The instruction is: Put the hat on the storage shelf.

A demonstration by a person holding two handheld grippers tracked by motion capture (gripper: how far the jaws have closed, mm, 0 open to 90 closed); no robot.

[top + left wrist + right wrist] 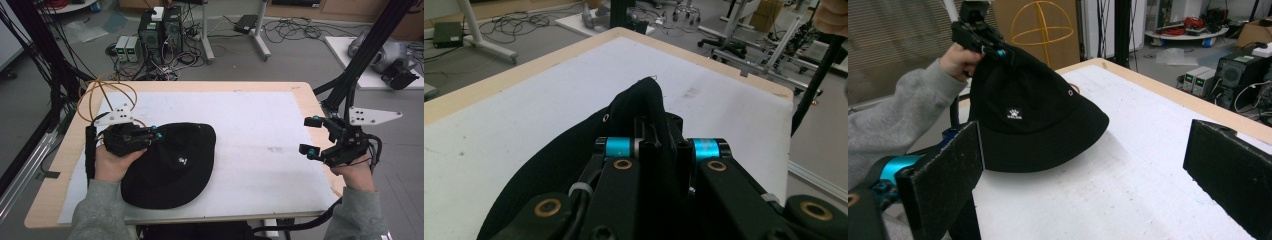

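Hat [172, 167] in black cloth, a bucket style with a small white logo on its crown, sits toward my left side of the table [300, 92], on the white sheet [255, 135] that covers most of the wooden top. My left gripper [156, 132] has its jaws pressed together on a fold of the hat's cloth; in the left gripper view the black cloth rises in a pinched ridge between the two jaws. From my right gripper's camera, the pinched part of the hat hangs raised in the air under my left gripper, while the far edge of the brim rests on the white sheet. My left hand [112, 162], in a grey sleeve, wraps the gripper's body. My right gripper [310, 136] hovers near the right edge of the table, well apart from the hat, its two padded jaws spread wide with nothing between them. An orange cable [107, 92] loops on the table behind my left gripper. Computer towers [160, 27] and tangled wires stand on the floor beyond the table
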